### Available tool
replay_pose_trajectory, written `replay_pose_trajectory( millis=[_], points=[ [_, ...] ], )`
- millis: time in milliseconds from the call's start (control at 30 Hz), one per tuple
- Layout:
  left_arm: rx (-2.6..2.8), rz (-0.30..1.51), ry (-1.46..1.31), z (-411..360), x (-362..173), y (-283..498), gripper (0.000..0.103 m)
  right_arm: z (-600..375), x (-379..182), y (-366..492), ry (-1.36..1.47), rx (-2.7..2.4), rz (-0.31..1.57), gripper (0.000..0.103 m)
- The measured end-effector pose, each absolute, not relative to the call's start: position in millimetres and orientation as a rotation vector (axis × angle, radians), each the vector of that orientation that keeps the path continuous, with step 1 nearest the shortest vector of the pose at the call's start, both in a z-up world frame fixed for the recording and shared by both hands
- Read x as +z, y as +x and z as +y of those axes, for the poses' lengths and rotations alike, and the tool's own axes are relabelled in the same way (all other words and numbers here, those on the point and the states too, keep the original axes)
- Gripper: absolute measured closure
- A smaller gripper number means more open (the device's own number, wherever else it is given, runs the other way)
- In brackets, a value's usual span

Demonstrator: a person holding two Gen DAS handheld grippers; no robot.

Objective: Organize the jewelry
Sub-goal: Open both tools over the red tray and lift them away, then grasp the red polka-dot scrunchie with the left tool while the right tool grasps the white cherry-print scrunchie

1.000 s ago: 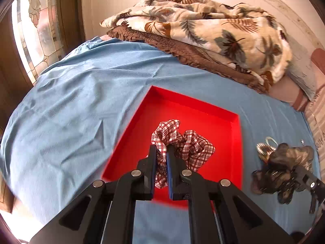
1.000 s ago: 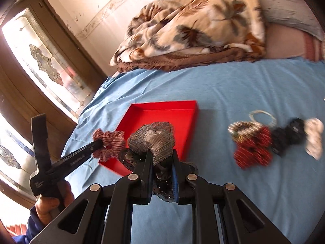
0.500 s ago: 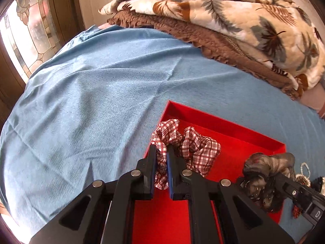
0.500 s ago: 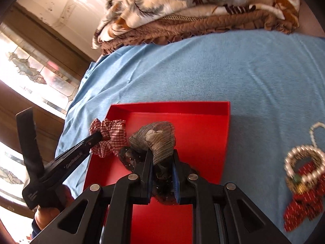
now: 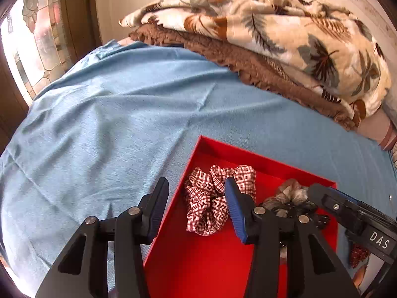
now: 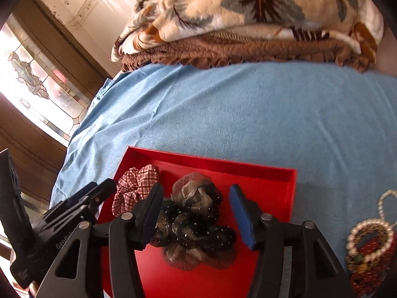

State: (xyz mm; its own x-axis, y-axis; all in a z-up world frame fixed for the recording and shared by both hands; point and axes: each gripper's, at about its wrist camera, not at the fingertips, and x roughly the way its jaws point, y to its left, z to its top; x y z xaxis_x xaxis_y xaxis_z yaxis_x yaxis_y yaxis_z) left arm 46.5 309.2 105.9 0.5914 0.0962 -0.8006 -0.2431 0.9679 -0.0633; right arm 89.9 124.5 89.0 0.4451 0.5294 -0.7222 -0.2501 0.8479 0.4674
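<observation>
Left gripper (image 5: 196, 206): jaws have just been opening and now stand spread. The plaid scrunchie (image 5: 218, 198) lies loose on the floor of the red tray (image 5: 198, 268), near the tray's far-left corner. The right finger (image 5: 234, 211) overlaps the scrunchie's middle in this view; I can't tell whether it touches. The left finger (image 5: 158, 206) sits outside the tray's left wall, over the blue sheet (image 5: 111, 114). So the scrunchie is off to the right half of the gap, not pinched.

Right gripper (image 6: 196, 211): jaws have also just been opening, now spread. The dark mesh scrunchie (image 6: 196, 221), black and grey-brown with small sparkly dots, rests on the tray floor between the fingers. Its left edge sits against or just behind the left finger (image 6: 151, 211); the right finger (image 6: 240, 216) stands clear of it with red tray showing between. Not gripped.

The two scrunchies lie side by side in the tray, plaid one left, mesh one right, close together.

Outside the tray, on the sheet to the right: a pearl bracelet (image 6: 367, 226) on top of a red patterned piece (image 6: 372, 250). Folded leaf-print blanket (image 5: 285, 24) at the far end of the bed.
</observation>
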Motion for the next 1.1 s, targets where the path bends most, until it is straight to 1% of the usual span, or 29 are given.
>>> replay_pose_trajectory(
  millis=[67, 200, 367, 633, 833, 1100],
  points=[
    [0.209, 0.897, -0.178, 311, 116, 39, 0.057, 116, 98, 83, 0.305, 0.489, 0.984, 0.042],
    [0.232, 0.849, -0.177, 308, 134, 11, 0.052, 87, 112, 51, 0.286, 0.474, 0.944, 0.033],
    [0.225, 0.837, -0.174, 291, 142, -32, 0.051, 42, 110, -2, 0.289, 0.439, 0.945, 0.033],
    [0.166, 0.839, -0.155, 239, 145, -94, 0.048, -37, 83, -92, 0.290, 0.304, 0.954, 0.033],
    [0.082, 0.867, -0.081, 189, 143, -105, 0.047, -100, 65, -131, 0.319, 0.161, 0.961, 0.033],
    [-0.034, 0.912, -0.020, 120, 136, -98, 0.047, -155, 64, -142, 0.344, 0.065, 0.923, 0.033]
  ],
)
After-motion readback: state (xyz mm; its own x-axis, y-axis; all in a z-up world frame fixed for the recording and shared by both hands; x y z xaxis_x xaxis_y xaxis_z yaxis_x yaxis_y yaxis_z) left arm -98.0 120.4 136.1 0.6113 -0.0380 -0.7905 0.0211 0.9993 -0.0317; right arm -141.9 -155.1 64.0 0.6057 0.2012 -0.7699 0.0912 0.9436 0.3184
